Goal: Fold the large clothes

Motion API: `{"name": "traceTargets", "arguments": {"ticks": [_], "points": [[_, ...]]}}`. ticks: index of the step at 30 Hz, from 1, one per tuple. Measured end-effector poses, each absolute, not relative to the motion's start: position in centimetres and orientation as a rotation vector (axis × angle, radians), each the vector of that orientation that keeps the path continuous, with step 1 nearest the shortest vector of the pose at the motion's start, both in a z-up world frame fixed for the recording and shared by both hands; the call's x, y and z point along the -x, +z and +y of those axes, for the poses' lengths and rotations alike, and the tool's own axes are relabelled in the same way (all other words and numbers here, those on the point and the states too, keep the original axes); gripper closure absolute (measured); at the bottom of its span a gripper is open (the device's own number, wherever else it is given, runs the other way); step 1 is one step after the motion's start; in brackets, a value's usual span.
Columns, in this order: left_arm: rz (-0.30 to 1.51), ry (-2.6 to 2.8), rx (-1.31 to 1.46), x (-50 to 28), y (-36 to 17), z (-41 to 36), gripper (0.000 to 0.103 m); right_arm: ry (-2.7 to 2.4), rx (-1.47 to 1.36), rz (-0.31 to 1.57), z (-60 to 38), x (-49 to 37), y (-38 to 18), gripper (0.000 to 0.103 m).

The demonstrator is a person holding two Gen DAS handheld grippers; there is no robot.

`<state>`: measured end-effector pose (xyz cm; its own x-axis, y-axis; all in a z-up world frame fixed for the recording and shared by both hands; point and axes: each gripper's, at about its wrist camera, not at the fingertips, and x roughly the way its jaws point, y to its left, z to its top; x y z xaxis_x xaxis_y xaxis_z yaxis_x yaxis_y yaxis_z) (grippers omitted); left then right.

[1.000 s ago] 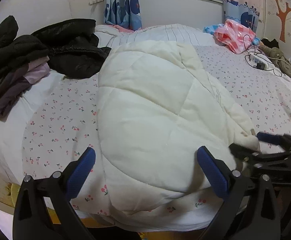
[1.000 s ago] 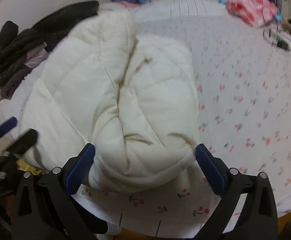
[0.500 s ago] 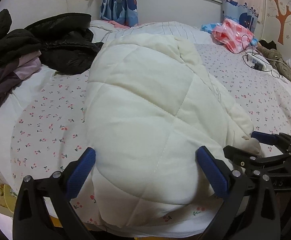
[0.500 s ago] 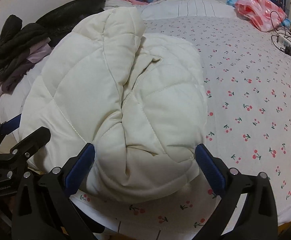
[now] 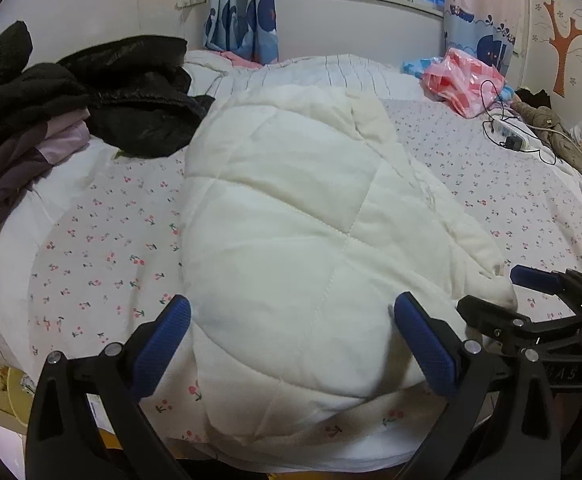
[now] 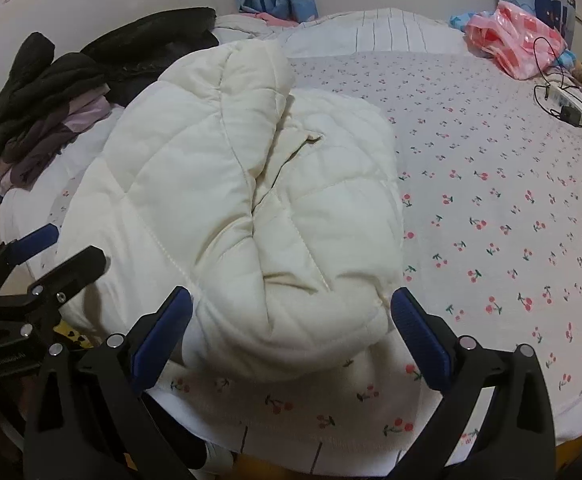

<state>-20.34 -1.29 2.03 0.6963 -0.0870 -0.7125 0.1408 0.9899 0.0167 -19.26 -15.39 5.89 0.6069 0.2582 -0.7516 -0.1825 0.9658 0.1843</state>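
A cream quilted padded coat (image 5: 291,220) lies folded on the bed (image 5: 103,248), its near edge at the bed's front. It also shows in the right wrist view (image 6: 231,208), bunched in thick folds. My left gripper (image 5: 291,328) is open and empty, its blue pads either side of the coat's near edge. My right gripper (image 6: 291,324) is open and empty, just in front of the coat's near right corner. The right gripper also shows at the right of the left wrist view (image 5: 503,292), the left gripper at the left of the right wrist view (image 6: 67,248).
A pile of black and mauve clothes (image 5: 71,100) lies at the bed's back left. A pink plastic bag (image 5: 463,80) and a power strip with cables (image 5: 511,140) lie at the back right. The cherry-print sheet (image 6: 491,200) spreads to the right.
Both grippers have come closer to the coat's near edge and now look at it from lower down. The coat lies much as before. Both grippers stay open.
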Motion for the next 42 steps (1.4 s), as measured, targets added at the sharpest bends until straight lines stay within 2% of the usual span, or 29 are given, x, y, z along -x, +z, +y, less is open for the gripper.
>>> {"name": "traceTargets", "arguments": {"ticks": [21,26,42], "points": [[0.78,-0.081,-0.032,24.6,5.3,-0.4,0.005,0.167,-0.038,0.835,-13.9,23.5,10.1,0.007],[0.851,-0.048,0.009,24.4,4.9,0.1,0.005,0.13,-0.016,0.99,-12.9,22.3,9.9,0.007],[0.885,-0.037,0.025,24.9,5.5,0.6,0.005,0.121,-0.028,0.956,-13.0,23.9,11.2,0.007]]}}
